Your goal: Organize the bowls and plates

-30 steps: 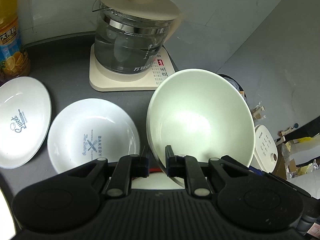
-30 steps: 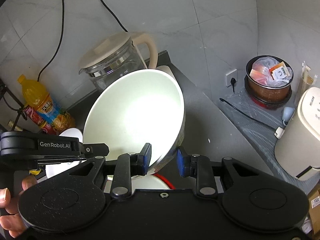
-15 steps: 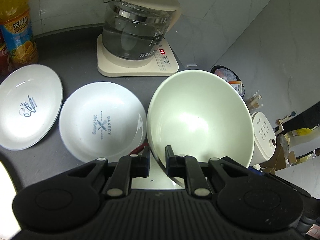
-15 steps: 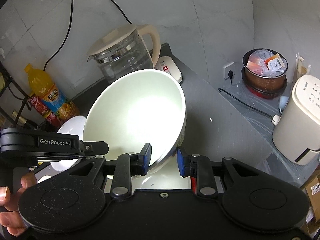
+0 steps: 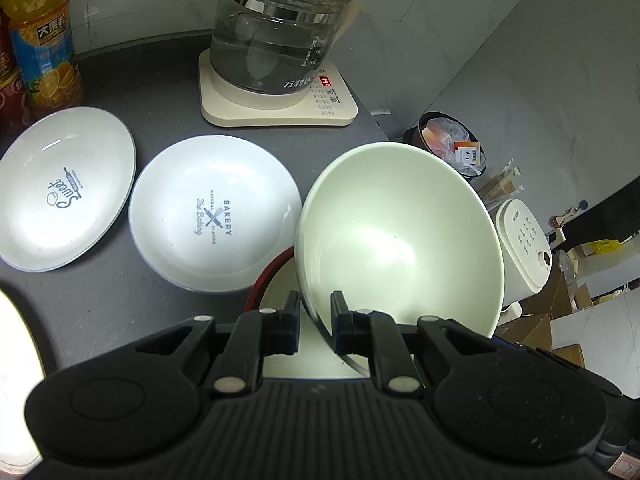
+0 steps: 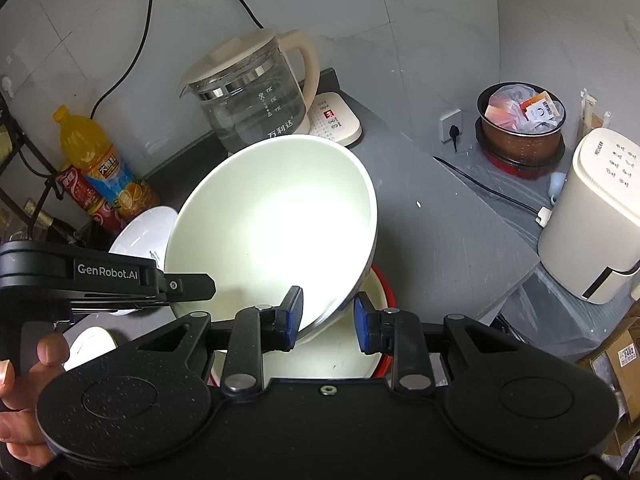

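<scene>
Two grippers, left [image 5: 314,322] and right [image 6: 327,320], each clamp the bowl [image 5: 400,240] rim, frame centre, tilted over a red-rimmed dish [image 6: 384,320]. Rigid, glazed, slippery, breakable; rim-hold only.

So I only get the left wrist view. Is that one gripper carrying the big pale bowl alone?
Observer: No. The right gripper has its pads on either side of the same pale bowl, at the rim.
Operator: And what is holding the left gripper itself?
Observer: A person's hand, with its fingers curled around the grip below it.
Operator: Is anything plugged in nearby?
Observer: Yes, a black plug sits in a wall socket, low on the wall past the end of the counter.
</scene>
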A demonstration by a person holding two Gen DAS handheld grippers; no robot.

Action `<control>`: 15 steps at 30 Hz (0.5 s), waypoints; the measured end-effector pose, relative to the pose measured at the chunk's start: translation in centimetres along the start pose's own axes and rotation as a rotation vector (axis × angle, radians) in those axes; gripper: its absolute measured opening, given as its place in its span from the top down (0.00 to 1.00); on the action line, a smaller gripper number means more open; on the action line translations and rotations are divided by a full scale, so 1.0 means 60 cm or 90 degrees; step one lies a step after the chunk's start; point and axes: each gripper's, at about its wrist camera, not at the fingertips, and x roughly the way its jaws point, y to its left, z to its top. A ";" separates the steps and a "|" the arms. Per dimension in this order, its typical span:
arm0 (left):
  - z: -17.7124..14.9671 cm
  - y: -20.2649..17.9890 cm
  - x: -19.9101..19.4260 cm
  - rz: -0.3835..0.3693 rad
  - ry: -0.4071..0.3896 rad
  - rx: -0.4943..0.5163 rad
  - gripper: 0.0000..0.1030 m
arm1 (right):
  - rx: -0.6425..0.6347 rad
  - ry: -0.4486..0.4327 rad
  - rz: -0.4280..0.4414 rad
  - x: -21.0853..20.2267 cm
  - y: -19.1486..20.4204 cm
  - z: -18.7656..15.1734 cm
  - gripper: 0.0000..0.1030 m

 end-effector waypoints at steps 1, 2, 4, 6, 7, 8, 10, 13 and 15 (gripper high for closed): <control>-0.003 0.001 -0.001 0.000 0.001 0.000 0.87 | -0.001 0.000 -0.001 -0.002 0.002 -0.003 0.73; -0.005 0.001 -0.003 0.000 0.002 0.000 0.87 | -0.002 -0.001 -0.002 -0.004 0.005 -0.006 0.73; -0.012 0.003 -0.006 0.001 0.004 0.004 0.87 | -0.002 0.000 -0.004 -0.006 0.007 -0.011 0.73; -0.017 0.004 -0.007 0.002 0.008 0.008 0.87 | -0.002 0.001 -0.005 -0.009 0.010 -0.016 0.73; -0.019 0.004 -0.008 0.002 0.011 0.010 0.87 | -0.001 0.002 -0.006 -0.010 0.011 -0.019 0.73; -0.020 0.005 -0.009 0.002 0.014 0.011 0.87 | 0.003 0.006 -0.006 -0.010 0.011 -0.020 0.73; -0.025 0.009 -0.009 0.004 0.024 0.008 0.86 | 0.012 0.013 -0.002 -0.008 0.012 -0.025 0.73; -0.031 0.016 -0.008 0.005 0.030 0.009 0.86 | 0.017 0.021 -0.003 -0.006 0.013 -0.034 0.73; -0.034 0.021 -0.005 0.006 0.039 0.005 0.86 | 0.018 0.028 -0.004 -0.004 0.015 -0.040 0.73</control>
